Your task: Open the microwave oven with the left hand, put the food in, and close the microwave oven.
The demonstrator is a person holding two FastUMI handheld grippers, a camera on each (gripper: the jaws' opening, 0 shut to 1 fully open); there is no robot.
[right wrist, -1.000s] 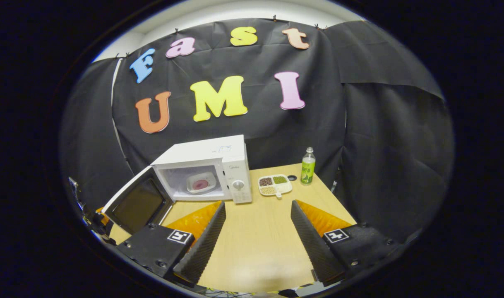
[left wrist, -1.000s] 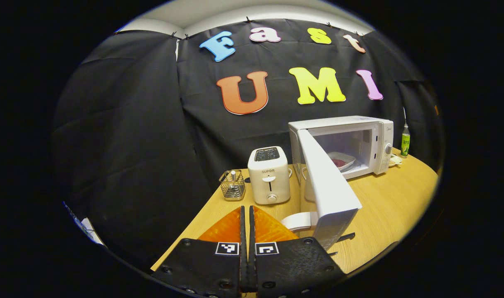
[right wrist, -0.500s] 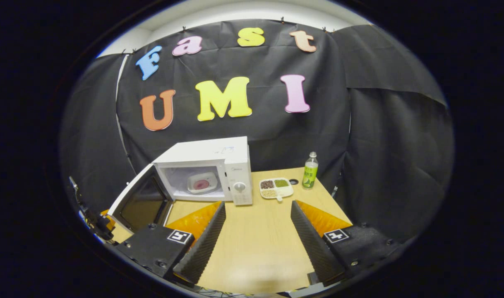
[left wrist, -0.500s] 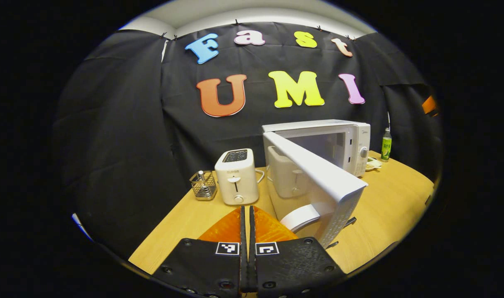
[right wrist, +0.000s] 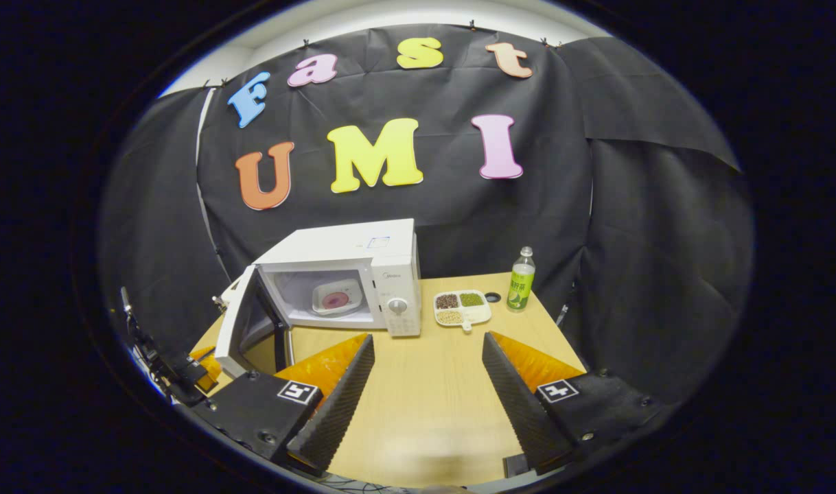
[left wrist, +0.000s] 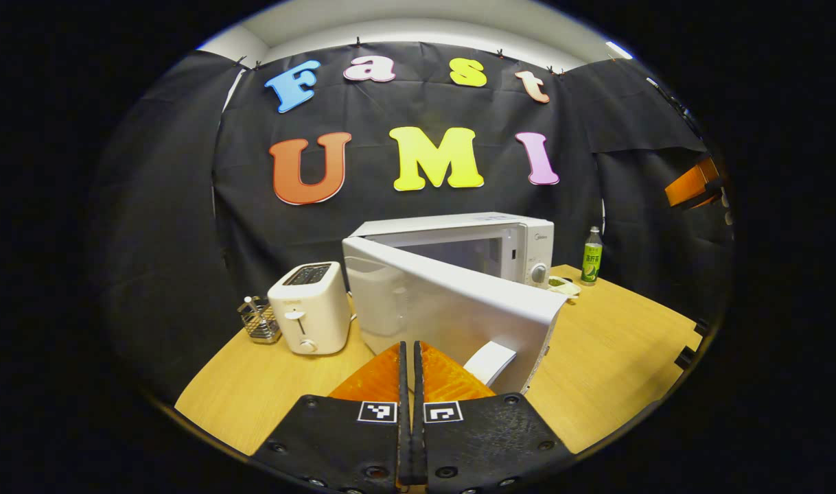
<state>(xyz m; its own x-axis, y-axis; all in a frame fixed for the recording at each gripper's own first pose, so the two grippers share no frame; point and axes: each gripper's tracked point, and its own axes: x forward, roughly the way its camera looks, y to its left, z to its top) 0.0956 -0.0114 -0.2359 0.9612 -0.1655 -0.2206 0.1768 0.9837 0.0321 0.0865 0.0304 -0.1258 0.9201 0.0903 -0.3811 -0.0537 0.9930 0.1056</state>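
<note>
In the left gripper view, the left gripper point(left wrist: 406, 357) occupies the bottom centre of the frame with its two fingers pressed together and nothing between them; its tips sit directly in front of the outer face of the microwave door point(left wrist: 452, 312), just left of the door handle point(left wrist: 490, 362), though actual contact cannot be confirmed. The microwave oven point(left wrist: 486, 243) stands at frame centre on the wooden table point(left wrist: 617, 350), its door swung partway out toward the camera, hinged on the left. A white toaster point(left wrist: 311, 307) stands at the left of the oven, and a small wire basket point(left wrist: 259, 320) sits further left, near the table edge. A green bottle point(left wrist: 591, 255) stands at the right of the oven against the black cloth wall. In the right gripper view, the right gripper point(right wrist: 428, 357) is at the bottom of the frame, its fingers spread wide apart and holding nothing, suspended over bare table point(right wrist: 425, 405). The microwave oven point(right wrist: 363, 264) lies at centre left, with its door point(right wrist: 243, 329) standing at an angle at the lower left. The food point(right wrist: 335, 299), a pink item on a white dish, rests inside the oven cavity. A divided tray point(right wrist: 462, 307) of grains lies on the table just right of the oven's control panel, and the green bottle point(right wrist: 521, 279) stands beyond it, to the right.
</note>
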